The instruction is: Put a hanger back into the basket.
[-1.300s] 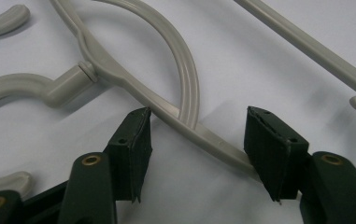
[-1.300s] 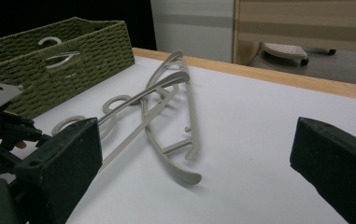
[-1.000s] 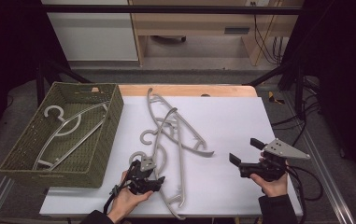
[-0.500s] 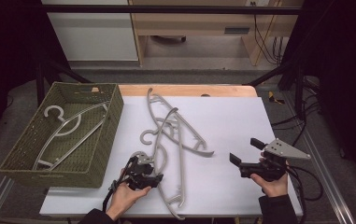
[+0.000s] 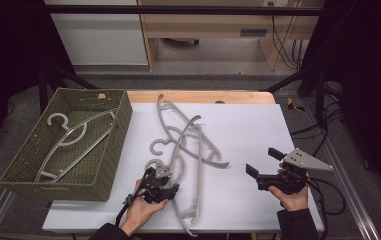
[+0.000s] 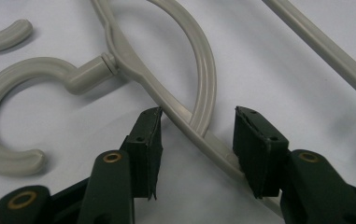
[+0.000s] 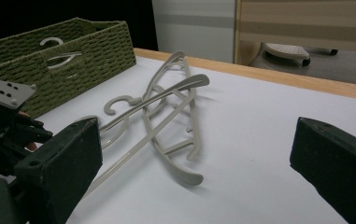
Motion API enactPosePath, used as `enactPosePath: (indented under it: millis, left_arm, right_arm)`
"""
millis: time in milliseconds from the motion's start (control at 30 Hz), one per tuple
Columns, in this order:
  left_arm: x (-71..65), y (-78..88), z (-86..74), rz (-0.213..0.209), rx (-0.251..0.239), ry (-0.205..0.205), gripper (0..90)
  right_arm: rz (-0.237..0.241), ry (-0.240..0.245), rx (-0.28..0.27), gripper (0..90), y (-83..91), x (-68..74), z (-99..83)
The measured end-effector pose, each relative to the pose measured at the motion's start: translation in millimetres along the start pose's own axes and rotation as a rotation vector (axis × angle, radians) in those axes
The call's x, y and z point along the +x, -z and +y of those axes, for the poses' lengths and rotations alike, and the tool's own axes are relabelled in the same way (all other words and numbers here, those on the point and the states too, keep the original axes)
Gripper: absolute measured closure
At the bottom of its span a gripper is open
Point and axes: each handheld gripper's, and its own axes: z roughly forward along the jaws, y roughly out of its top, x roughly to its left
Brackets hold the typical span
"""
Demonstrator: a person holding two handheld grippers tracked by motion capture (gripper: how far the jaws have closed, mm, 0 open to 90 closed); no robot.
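- My left gripper (image 5: pixel 164 186) sat low on the near part of the white table (image 5: pixel 258 125), over the nearest grey hanger (image 6: pixel 133 70), just past its hook.
- Its jaws had just been closing. A second before they stood wider around the same spot; in this moment they were about half way in.
- In the left gripper view the hanger's shoulder bar ran between the two pads (image 6: pixel 150 140). A gap showed on both sides, so the pads did not yet press on it and I held nothing.
- The hand itself had barely shifted over that second; what changed was the narrowing of the jaws.
- My right gripper (image 5: pixel 264 170) hung above the table's right side, well apart from the hangers. Its jaws stood wide with nothing between them, and it looked the same as a second before.
- The other hangers (image 5: pixel 188 135) lay crossed over one another in the middle of the table, touching the one I was closing on.
- The green woven basket (image 5: pixel 110 150) at the left already had one hanger (image 5: pixel 68 137) lying in it.
- I judged this to be the grasp step: once the pads bit, that hanger could be lifted toward the basket, though it might drag its neighbours.
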Motion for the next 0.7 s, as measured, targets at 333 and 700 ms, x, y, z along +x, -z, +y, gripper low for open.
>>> enactPosePath:
  millis: [333,700]
  left_arm:
    - [1.9,-5.5,8.1,-0.040,-0.006,0.007,59.8]
    - [-8.6,-5.0,4.6,-0.027,-0.013,0.024,56.1]
  right_arm:
    - [0.002,0.002,0.001,2.6,0.6,0.0,0.2]
    - [0.001,-0.001,-0.008,2.7,2.5,-0.6,1.0]
